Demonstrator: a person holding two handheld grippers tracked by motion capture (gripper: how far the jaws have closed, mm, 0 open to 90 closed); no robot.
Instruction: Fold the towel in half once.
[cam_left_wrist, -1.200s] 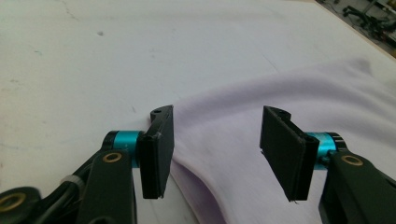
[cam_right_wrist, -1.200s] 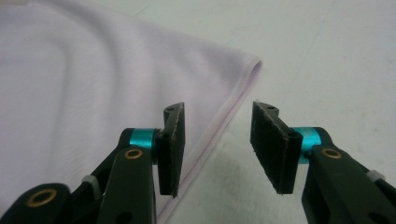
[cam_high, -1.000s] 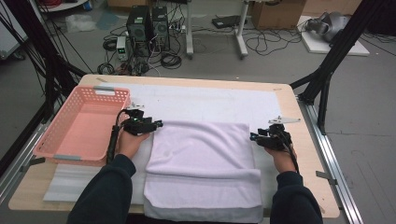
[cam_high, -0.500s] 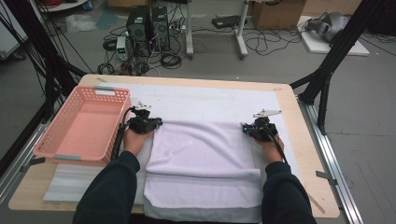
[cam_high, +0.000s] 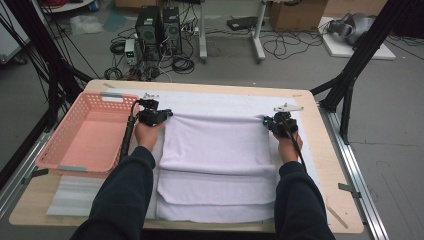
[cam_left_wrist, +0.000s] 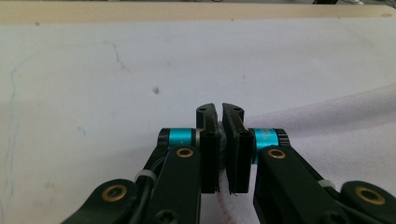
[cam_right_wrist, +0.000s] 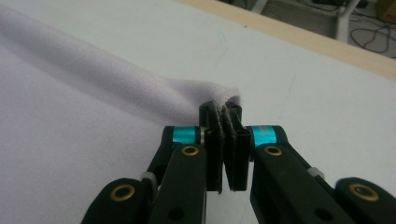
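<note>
Lavender terry towel (cam_high: 215, 165) lies folded in layers on the white mat (cam_high: 225, 100) over the wooden counter (cam_high: 320, 165), its far edge now carried farther from the person than a second ago. Both claws, left claw (cam_high: 167, 114) and right claw (cam_high: 265, 121), have just closed and each pinches a far towel corner. The pink plastic basket (cam_high: 55, 160) at left holds nothing.

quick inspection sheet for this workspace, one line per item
surface: wooden table under a white mat
job's things: lilac towel, partly folded, far corners pinched
clutter: pink basket at left, nothing seen inside
grippers: left hand-held gripper and right hand-held gripper each shut on a towel corner
cables: one trails from each gripper; tangled leads on the floor beyond
surroundings: computer towers, cardboard box, black frame legs
</note>
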